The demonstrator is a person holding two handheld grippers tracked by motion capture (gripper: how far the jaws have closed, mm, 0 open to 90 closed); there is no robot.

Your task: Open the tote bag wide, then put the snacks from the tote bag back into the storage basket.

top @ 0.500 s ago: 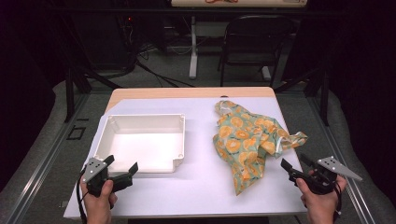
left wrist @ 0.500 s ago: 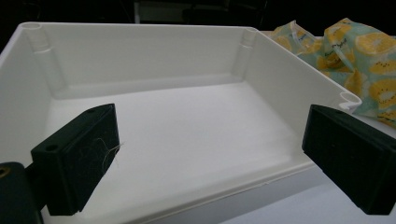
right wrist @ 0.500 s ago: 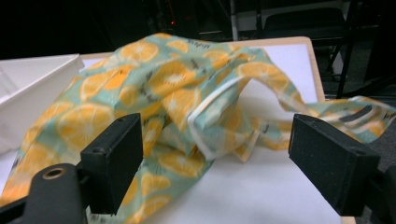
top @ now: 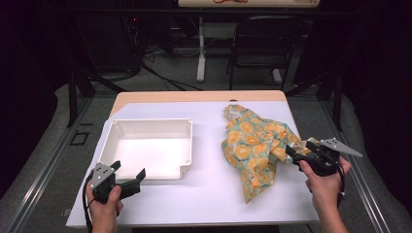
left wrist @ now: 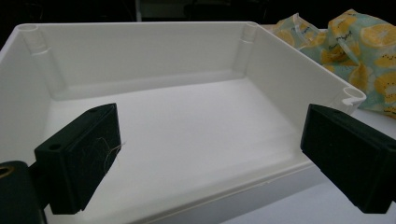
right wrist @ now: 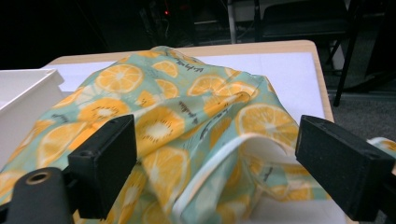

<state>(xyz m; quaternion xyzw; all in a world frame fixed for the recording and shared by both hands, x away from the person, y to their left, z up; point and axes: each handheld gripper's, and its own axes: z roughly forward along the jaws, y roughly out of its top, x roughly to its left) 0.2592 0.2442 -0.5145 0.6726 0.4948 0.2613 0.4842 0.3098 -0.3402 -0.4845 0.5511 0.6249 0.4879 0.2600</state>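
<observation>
since half a second ago, right gripper [top: 295, 154] has closed in on the orange-print cloth [top: 255, 145], jaws released; left gripper [top: 128, 174] waits released beside white tray [top: 187, 145].

Left hand-held gripper [top: 130, 180]: held low in the person's left hand [top: 103, 206], fist wrapped round the grip, forearm entering from the bottom edge. Jaws point forward and to the right, roughly level, standing wide apart with nothing between the pads [left wrist: 79, 161].

Right hand-held gripper [top: 297, 154]: gripped by the right hand [top: 324, 185], further forward than the left. Jaws point left, spread wide, pads [right wrist: 109, 156] pressing on nothing.
</observation>
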